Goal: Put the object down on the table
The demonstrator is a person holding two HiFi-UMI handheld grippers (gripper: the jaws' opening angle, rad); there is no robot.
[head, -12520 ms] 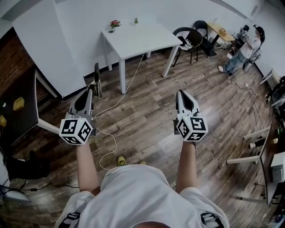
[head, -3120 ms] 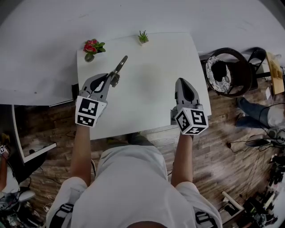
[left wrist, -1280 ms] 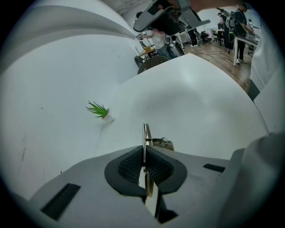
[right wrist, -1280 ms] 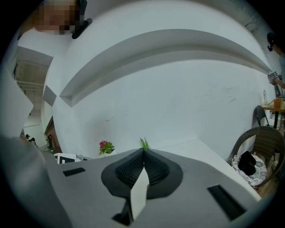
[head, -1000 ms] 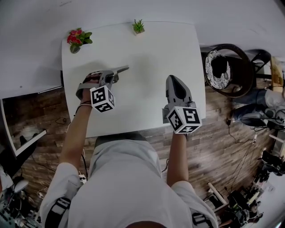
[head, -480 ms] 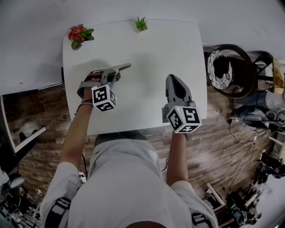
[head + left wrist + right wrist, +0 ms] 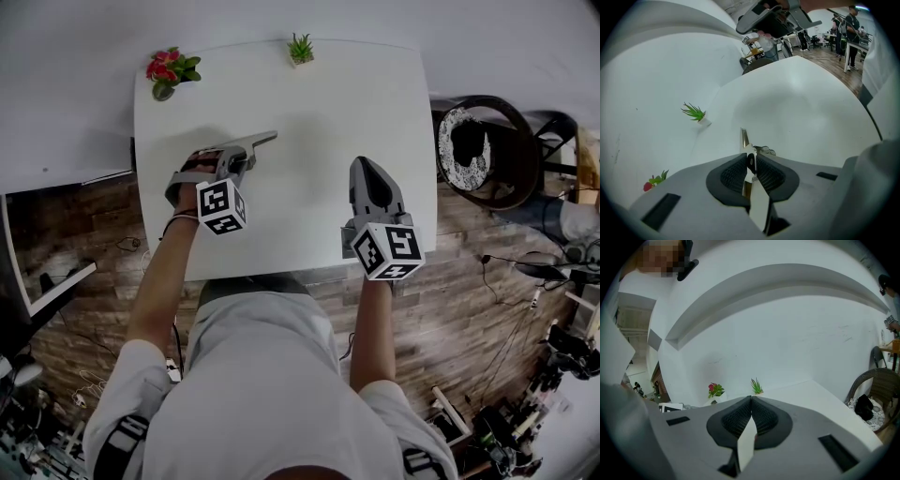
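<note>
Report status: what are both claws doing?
Left claw just opening, metal tool between its jaws, down at table. Right claw shut, empty. Nothing in the way.

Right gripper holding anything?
No, the right gripper has its jaws closed against each other with nothing between them.

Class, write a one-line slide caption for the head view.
Left claw, jaws just opening around a thin metal tool lying on the white table; right claw shut and empty beside it.

No text legible (just square markers (image 7: 221,207)).
</note>
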